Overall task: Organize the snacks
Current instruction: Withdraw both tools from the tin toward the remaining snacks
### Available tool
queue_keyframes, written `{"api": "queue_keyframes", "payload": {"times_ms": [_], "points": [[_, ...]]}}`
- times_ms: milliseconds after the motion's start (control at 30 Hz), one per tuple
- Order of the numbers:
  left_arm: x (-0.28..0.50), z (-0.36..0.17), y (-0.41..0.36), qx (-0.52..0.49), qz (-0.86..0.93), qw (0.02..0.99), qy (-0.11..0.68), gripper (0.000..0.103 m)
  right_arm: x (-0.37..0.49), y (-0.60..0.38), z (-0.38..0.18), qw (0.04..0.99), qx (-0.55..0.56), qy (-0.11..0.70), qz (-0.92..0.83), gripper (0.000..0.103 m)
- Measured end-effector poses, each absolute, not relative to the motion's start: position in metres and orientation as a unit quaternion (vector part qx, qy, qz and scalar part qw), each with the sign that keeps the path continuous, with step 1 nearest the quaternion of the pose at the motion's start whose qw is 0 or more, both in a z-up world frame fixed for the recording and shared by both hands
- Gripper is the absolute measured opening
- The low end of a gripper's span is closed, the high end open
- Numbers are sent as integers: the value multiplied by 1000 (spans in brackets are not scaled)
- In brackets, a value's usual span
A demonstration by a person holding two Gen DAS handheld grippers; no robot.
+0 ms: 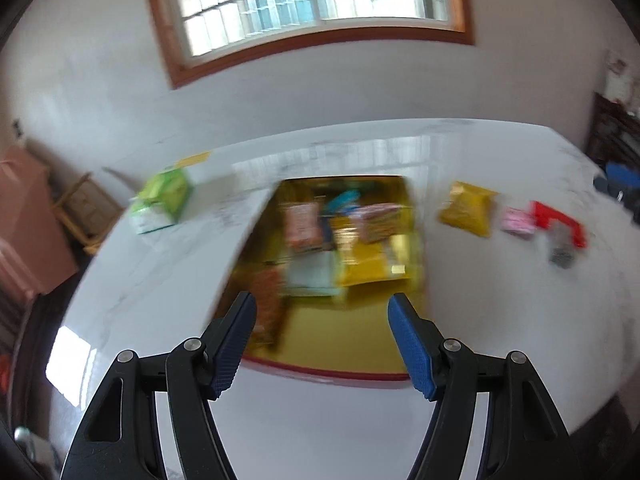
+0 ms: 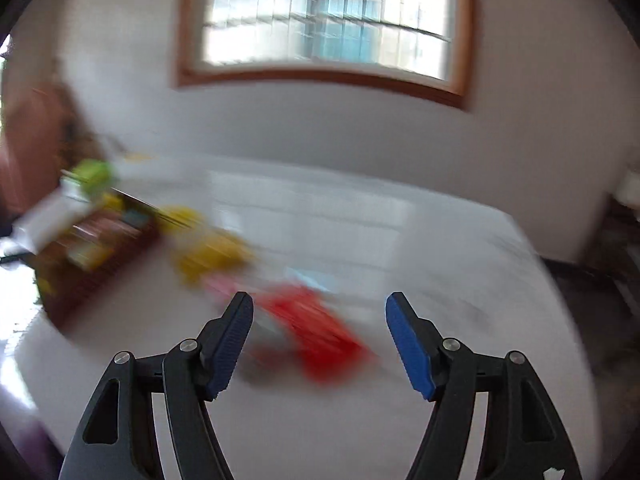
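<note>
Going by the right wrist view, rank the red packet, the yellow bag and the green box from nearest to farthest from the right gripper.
1. Red packet: on the white table, just ahead of the open right gripper, between its fingers in the picture.
2. Yellow bag: farther back, to the left.
3. Green box: farthest, at the far left, beyond the snack box.

1. The gold rectangular tray sits mid-bench, with snack packets inside.
2. The green-and-white carton lies at ten o'clock of it.
3. The yellow pouch, pink packet and red packet lie in a row at two o'clock.
</note>
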State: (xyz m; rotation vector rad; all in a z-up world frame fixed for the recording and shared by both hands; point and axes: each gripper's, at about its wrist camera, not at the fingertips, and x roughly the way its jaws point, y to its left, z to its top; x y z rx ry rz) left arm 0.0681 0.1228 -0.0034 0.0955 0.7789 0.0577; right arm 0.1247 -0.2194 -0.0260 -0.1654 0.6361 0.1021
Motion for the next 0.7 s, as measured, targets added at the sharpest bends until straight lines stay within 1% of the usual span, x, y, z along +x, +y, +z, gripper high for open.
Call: {"api": "queue_keyframes", "payload": {"times_ms": [167, 333, 400, 533, 700], "points": [[79, 11, 91, 17, -51, 914, 402, 69, 125, -288, -53, 941, -35, 336, -15, 66], [100, 24, 65, 15, -84, 906, 414, 69, 128, -316, -73, 936, 11, 351, -29, 66], [117, 29, 52, 31, -110, 899, 423, 69, 130, -317, -80, 933, 20, 359, -23, 66], [159, 33, 21, 84, -125, 897, 416, 69, 123, -323, -79, 936, 30, 351, -11, 66], [226, 18, -14, 118, -175, 869, 447, 69, 118, -322, -82, 934, 32, 355, 2, 66]]}}
